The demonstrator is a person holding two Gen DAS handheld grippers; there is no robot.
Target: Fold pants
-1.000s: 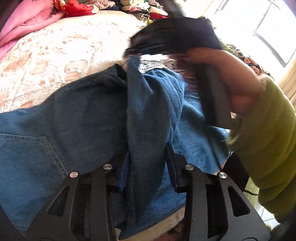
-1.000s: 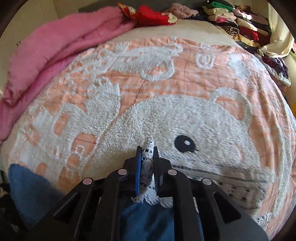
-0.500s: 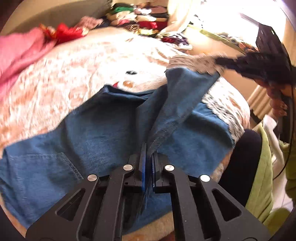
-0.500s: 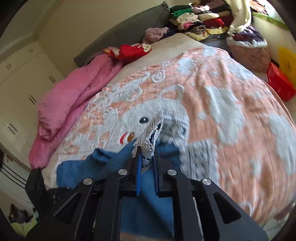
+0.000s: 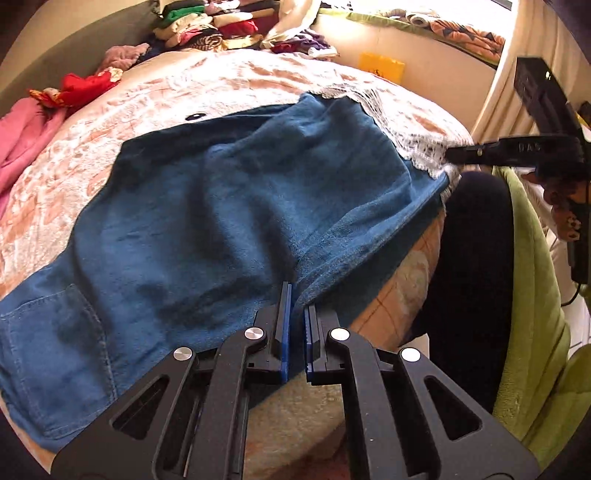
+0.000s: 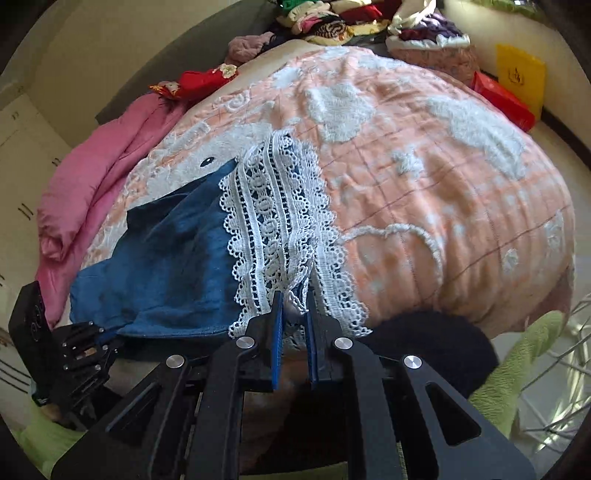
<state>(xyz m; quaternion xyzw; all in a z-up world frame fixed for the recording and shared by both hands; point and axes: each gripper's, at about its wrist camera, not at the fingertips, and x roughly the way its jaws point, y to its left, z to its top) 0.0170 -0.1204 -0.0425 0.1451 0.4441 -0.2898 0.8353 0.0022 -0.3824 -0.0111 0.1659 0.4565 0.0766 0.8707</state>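
On the bed: blue denim pants (image 5: pixel 229 221) spread flat over a peach quilt (image 6: pixel 424 192) with white fleecy figures.
Pants, long axis: runs from the pocket end at the left view's lower left to the white lace cuff (image 6: pixel 277 229) at the far right.
Left tongs (image 5: pixel 295 325): closed on the near edge of the denim, about mid-length; the jaws have just been closing, with cloth between them.
Right tongs (image 6: pixel 293 317): nearly closed, pinching the near end of the lace cuff.
Key relation: each pair of tongs holds the near edge, the pants lying away from both; the right hand is at the cuff end, so it seems the one to carry that end towards the pocket end.
Containers: none in use; loose clothes (image 5: pixel 221 26) piled beyond the bed.
Person: green sleeve (image 5: pixel 532 295) at the right edge.
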